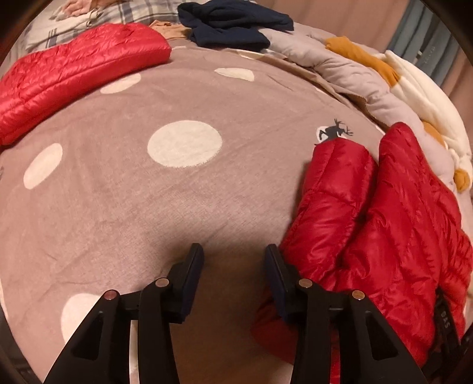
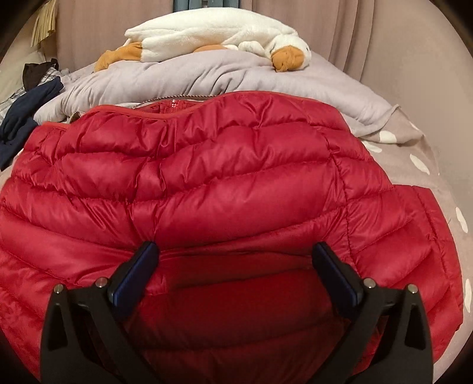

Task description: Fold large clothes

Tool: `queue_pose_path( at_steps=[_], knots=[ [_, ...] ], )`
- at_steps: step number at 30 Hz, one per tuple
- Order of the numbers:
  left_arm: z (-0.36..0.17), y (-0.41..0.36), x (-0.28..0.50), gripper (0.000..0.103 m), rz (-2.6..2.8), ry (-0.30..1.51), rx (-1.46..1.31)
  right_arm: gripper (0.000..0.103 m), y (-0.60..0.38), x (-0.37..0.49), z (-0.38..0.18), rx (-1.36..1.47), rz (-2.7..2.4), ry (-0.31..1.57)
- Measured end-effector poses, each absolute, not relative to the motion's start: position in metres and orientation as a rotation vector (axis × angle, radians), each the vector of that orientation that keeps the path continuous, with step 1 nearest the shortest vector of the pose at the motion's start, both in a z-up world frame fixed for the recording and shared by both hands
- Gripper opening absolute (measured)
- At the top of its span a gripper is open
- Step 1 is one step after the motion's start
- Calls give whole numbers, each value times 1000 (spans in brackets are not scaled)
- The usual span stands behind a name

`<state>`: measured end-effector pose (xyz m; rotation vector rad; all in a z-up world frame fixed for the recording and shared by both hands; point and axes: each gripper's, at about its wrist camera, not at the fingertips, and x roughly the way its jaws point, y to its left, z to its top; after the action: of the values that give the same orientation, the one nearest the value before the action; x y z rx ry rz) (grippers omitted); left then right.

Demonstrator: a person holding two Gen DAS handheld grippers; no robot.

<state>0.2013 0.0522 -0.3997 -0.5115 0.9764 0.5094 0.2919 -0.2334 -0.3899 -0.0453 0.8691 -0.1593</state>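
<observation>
While the left gripper (image 1: 233, 257) hovers spread over the dotted bedspread (image 1: 133, 206), the right gripper (image 2: 235, 254) gapes above the red puffer jacket (image 2: 224, 177) near the bed's edge, its black label (image 1: 443, 322) unreadable.

Jacket (image 2: 224, 183) on bedspread (image 1: 165, 206), plush toy (image 2: 212, 38) behind it

Polka-dot bed (image 1: 183, 206) carries red jacket (image 2: 224, 177), grey blanket (image 2: 207, 73), navy garment (image 1: 233, 23).
</observation>
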Motion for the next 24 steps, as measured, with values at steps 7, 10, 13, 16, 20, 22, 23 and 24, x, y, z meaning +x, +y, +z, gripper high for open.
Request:
queue_pose_path(
  at_steps=[7, 10, 13, 16, 20, 22, 23, 24],
  knots=[
    [-401, 53, 194, 46, 536, 959, -538, 103, -230, 289, -389, -69, -170, 843],
    [-402, 51, 197, 46, 546, 965, -515, 103, -226, 285, -388, -94, -185, 810],
    [-402, 52, 197, 46, 542, 965, -515, 103, -227, 286, -386, -92, -185, 807],
    [-402, 54, 198, 47, 534, 969, -520, 103, -228, 284, -386, -89, -184, 797],
    [-400, 59, 195, 60, 535, 982, -551, 103, -229, 280, -384, -77, -177, 775],
    [-399, 63, 192, 69, 546, 982, -575, 103, -232, 277, -381, -64, -168, 771],
    [-399, 64, 190, 71, 544, 979, -594, 103, -233, 276, -379, -60, -161, 772],
    [-398, 66, 188, 72, 533, 973, -616, 103, -233, 275, -379, -59, -157, 774]
  ],
)
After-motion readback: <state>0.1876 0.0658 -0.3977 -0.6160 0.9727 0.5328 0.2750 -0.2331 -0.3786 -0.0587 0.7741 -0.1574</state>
